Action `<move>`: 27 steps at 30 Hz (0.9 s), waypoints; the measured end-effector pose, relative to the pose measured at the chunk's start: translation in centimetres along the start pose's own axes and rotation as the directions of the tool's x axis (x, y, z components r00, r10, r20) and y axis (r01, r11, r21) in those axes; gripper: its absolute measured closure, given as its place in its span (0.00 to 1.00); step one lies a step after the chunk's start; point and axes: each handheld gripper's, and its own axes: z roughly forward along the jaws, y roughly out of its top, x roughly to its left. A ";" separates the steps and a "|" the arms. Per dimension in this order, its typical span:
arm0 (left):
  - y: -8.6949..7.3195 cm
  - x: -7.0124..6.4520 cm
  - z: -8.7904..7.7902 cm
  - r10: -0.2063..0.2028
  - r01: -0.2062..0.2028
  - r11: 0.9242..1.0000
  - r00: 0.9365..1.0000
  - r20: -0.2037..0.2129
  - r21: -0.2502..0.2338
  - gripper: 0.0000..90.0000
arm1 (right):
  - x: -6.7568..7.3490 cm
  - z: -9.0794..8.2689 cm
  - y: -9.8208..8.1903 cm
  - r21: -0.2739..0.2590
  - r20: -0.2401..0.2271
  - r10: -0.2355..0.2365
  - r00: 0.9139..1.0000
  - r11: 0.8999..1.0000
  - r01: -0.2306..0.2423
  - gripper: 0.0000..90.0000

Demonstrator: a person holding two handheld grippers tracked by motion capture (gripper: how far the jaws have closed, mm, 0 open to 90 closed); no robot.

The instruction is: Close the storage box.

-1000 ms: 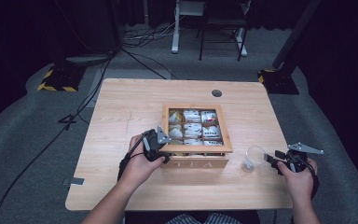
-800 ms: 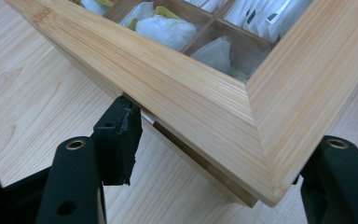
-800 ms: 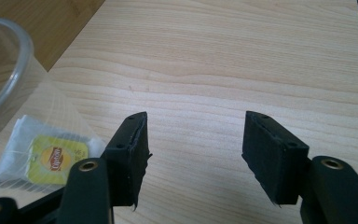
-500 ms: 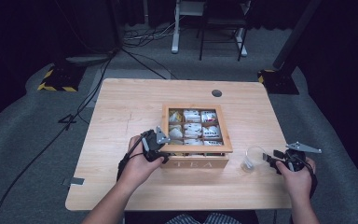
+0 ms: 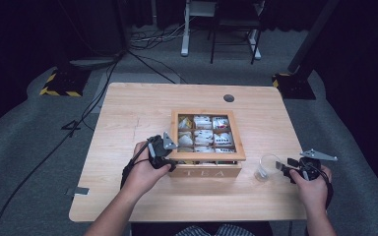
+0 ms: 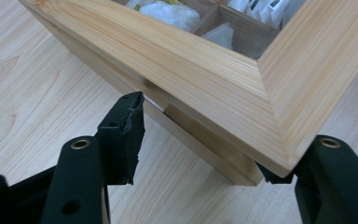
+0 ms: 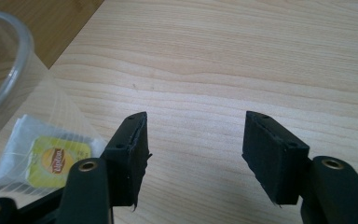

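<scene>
Tea box point(image 5: 205, 166), a wooden case with a framed glass lid point(image 6: 223, 70) and the word TEA on its front wall, sits near the middle of the table point(image 5: 128, 113), with packets visible in its compartments through the glass. Against the box's front left corner is the left gripper point(image 5: 163, 150), held in the person's left hand point(image 5: 145, 169). In the left gripper view its two jaws straddle that corner just under the lid's frame: the jaws have just been closing, one pad at the corner's far side under the overhanging lid, the other just short of the box's side wall with a thin gap showing, so the corner lies between them without a visible squeeze. To the right of the box, just beside its front right corner, stands a clear plastic cup point(image 5: 267, 167) with a yellow-labelled tea bag point(image 7: 51, 158) in it. Beyond the cup, further from the box, the right gripper point(image 5: 286, 167) points at the cup with its jaws apart over bare wood, holding nothing.
</scene>
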 end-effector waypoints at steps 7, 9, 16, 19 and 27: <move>0.1 0.3 -0.2 0.004 -0.004 1.000 1.000 0.028 0.016 0.46 | 0.0 0.1 -0.1 0.005 0.002 -0.001 1.000 1.000 0.001 0.46; 0.1 0.2 -0.2 0.007 -0.008 1.000 1.000 0.028 0.016 0.47 | 0.0 0.1 -0.1 0.005 0.002 -0.001 1.000 1.000 0.001 0.46; 0.1 0.2 -0.4 0.010 -0.011 1.000 0.998 0.062 0.007 0.48 | -0.1 0.0 -0.1 0.003 0.003 -0.001 1.000 1.000 0.001 0.46; 0.2 0.1 -0.5 0.002 -0.002 1.000 0.995 0.103 0.008 0.43 | -0.1 0.0 -0.2 0.004 0.002 -0.002 1.000 1.000 0.002 0.46; 0.1 -0.1 -0.5 -0.002 -0.008 0.997 0.992 0.124 0.076 0.40 | -0.1 0.1 -0.2 0.004 0.000 -0.002 1.000 1.000 0.002 0.46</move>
